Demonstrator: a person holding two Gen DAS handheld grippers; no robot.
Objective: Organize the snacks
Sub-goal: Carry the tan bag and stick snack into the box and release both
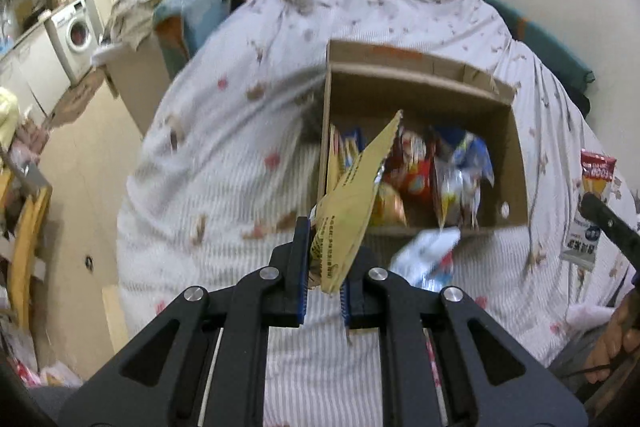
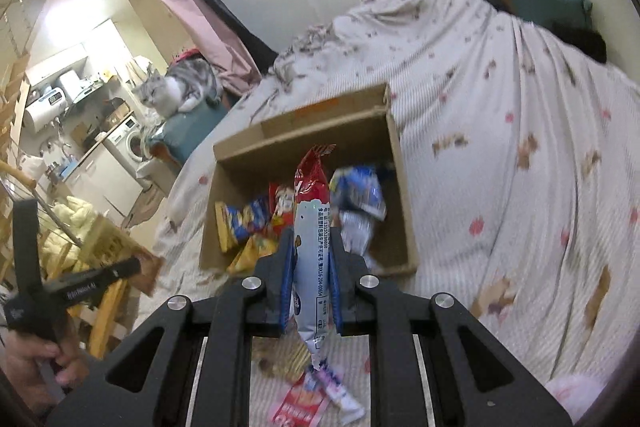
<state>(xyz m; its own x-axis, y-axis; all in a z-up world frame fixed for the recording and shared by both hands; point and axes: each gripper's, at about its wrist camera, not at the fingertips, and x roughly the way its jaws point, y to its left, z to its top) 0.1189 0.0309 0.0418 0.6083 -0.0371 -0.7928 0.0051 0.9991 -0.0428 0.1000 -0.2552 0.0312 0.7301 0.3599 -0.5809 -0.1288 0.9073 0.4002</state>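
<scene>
An open cardboard box (image 1: 516, 151) stands on the bed and holds several snack bags (image 1: 416, 167). My left gripper (image 1: 325, 259) is shut on a yellow snack packet (image 1: 356, 195) that leans over the box's near left corner. My right gripper (image 2: 311, 259) is shut on a red and pale blue snack packet (image 2: 312, 211), held upright just in front of the box (image 2: 236, 167). The same packet shows at the right edge of the left wrist view (image 1: 588, 211). A white and blue packet (image 1: 428, 255) lies on the bed against the box's near wall.
The bed is covered by a white striped sheet with flower prints (image 1: 240, 155). A grey and white cat (image 2: 176, 91) sits on a teal cushion left of the bed. Loose pink and white packets (image 2: 316, 399) lie under my right gripper. A washing machine (image 1: 76, 31) stands far left.
</scene>
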